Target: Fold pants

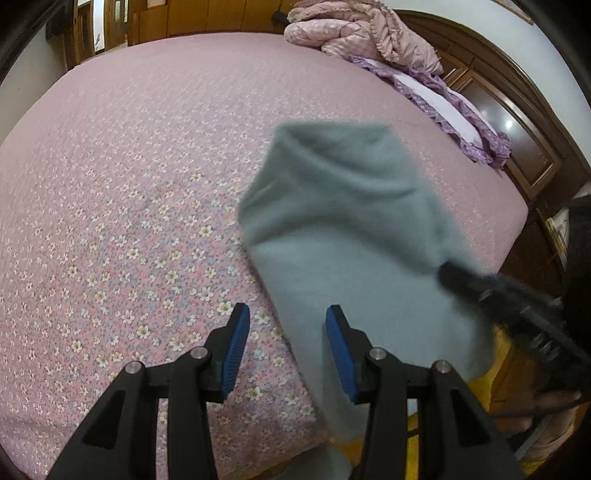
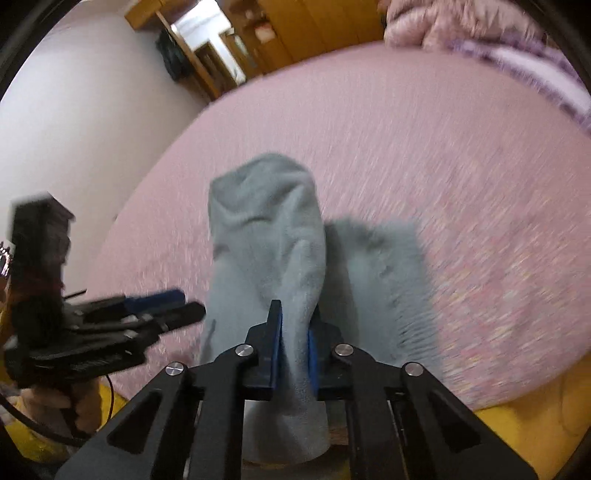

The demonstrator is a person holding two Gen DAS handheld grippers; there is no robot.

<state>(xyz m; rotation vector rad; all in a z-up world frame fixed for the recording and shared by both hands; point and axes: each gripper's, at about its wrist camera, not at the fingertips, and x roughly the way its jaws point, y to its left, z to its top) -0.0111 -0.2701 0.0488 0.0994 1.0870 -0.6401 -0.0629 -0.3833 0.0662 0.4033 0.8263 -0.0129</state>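
Note:
Grey fleece pants (image 1: 343, 221) hang over the near edge of a pink floral bed (image 1: 129, 184). In the left wrist view my left gripper (image 1: 288, 332) is open and empty, just left of the cloth's near part. My right gripper (image 1: 447, 275) comes in from the right, pinching the pants' edge. In the right wrist view my right gripper (image 2: 293, 332) is shut on a bunched fold of the pants (image 2: 266, 236), held up above the bed (image 2: 406, 129). The left gripper (image 2: 184, 308) shows at the left, blurred, close to the cloth.
A crumpled pink quilt (image 1: 354, 33) and a purple frilled pillow (image 1: 443, 99) lie at the bed's far right by a dark wooden headboard (image 1: 524, 122). Wooden cupboards (image 2: 295, 29) stand beyond the bed. A yellow surface (image 2: 535, 424) shows below the bed edge.

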